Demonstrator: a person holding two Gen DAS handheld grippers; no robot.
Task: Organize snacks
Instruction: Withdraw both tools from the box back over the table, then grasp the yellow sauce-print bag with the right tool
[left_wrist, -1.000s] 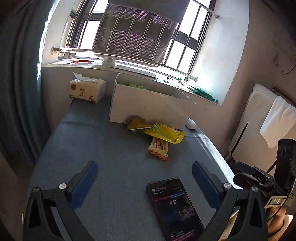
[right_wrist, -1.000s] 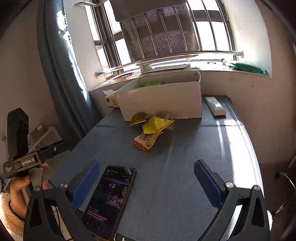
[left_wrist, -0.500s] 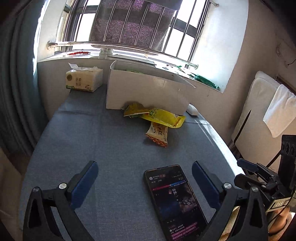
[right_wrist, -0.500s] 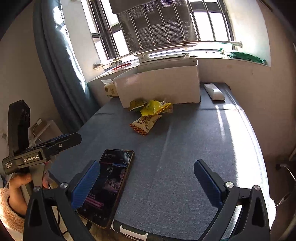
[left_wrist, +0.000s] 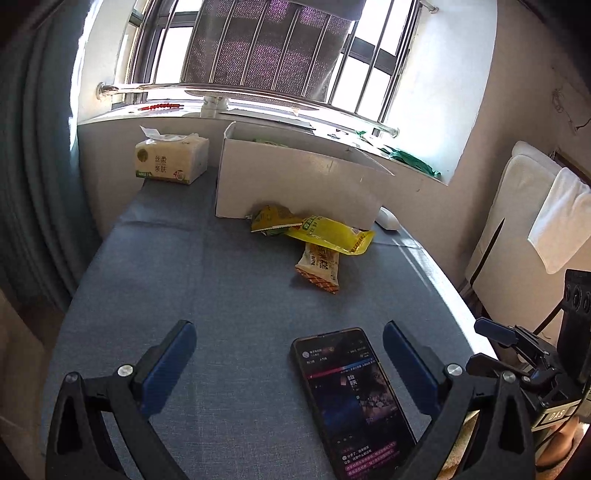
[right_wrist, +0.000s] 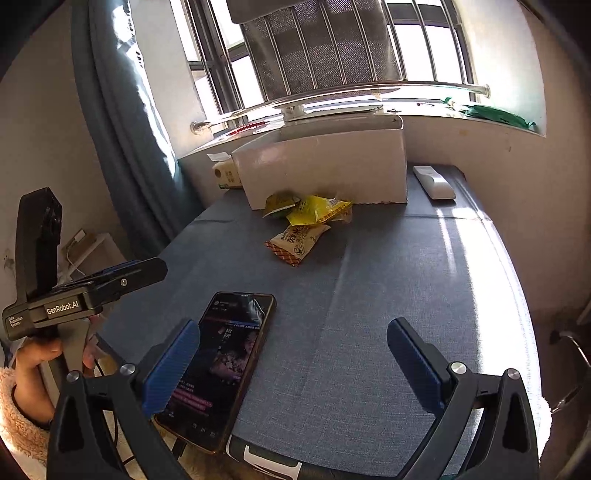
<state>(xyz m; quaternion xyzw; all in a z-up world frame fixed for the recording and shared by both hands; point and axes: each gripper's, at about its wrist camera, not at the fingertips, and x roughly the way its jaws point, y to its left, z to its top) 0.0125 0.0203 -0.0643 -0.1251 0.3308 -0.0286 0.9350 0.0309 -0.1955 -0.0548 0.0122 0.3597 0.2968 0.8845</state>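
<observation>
I judge that I am at the start of the approach, with no snack taken yet; my left gripper (left_wrist: 288, 354) has its blue-padded jaws spread wide with nothing between them, and my right gripper (right_wrist: 293, 354) is equally wide and carries nothing. The task's things lie at about twelve o'clock from both cameras, well apart from the jaws: a beige, orange-edged wafer packet (left_wrist: 318, 266) is nearest to me; a bright yellow foil bag (left_wrist: 330, 234) lies partly over its far end; a small olive-yellow crumpled pouch (left_wrist: 274, 220) sits just beside that, against the front wall of the white open-top cardboard box (left_wrist: 295, 184). Something green shows over the box's rim (probably a snack already inside, but I cannot tell).

The next move, in my judgement, calls for one gripper to travel forward and come down on the wafer packet, since it is the most free; the jaws must close across its narrow width; then a lift over the box wall.

The surface is a table under blue-grey cloth (left_wrist: 184, 277), flat, with strong sunlight at two o'clock; a black smartphone with lit screen (left_wrist: 354, 398) lies near my grippers and must be avoided. A pale tissue pack (left_wrist: 170, 159) stands at eleven o'clock, a white remote control (right_wrist: 434, 182) at one o'clock; behind is a barred window (right_wrist: 332, 55) and a blue-grey curtain (right_wrist: 122, 129).
</observation>
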